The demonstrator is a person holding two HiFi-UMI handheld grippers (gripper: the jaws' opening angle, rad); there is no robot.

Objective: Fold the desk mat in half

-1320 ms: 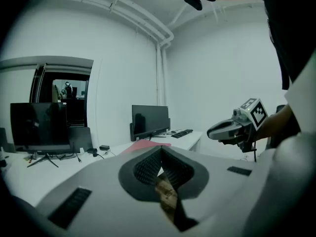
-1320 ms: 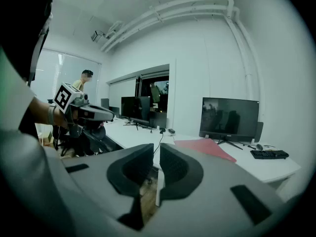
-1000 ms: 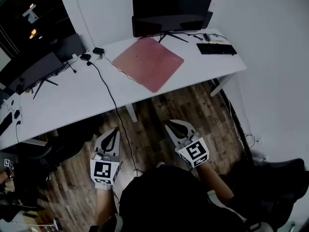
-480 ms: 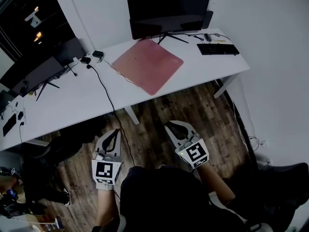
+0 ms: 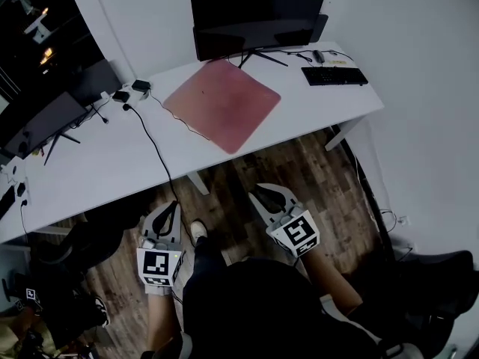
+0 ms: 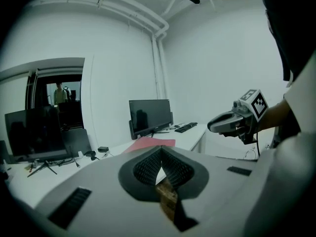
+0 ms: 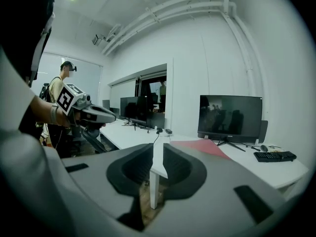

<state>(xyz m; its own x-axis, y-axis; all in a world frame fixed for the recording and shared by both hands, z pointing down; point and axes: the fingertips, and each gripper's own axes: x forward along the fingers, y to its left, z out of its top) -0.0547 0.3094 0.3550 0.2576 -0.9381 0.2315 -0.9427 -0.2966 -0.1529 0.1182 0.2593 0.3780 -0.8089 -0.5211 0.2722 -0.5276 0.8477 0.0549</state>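
The pink desk mat lies flat and unfolded on the white desk, in front of a black monitor. Both grippers hang low over the wooden floor, well short of the desk and apart from the mat. My left gripper is shut, its jaws together with nothing between them. My right gripper is shut too, showing only a thin empty slit. In the left gripper view the mat shows beyond the closed gripper, with the right gripper off to the side. The right gripper view shows the mat past its own gripper.
A keyboard lies at the desk's right end. A black cable runs from adapters across the desk to the floor. A second monitor stands at the left. A desk leg and a dark chair are close by.
The head view has drifted, so the desk and mat sit a little further left. Both grippers show slightly lower in the frame. A light shoe has appeared between them.
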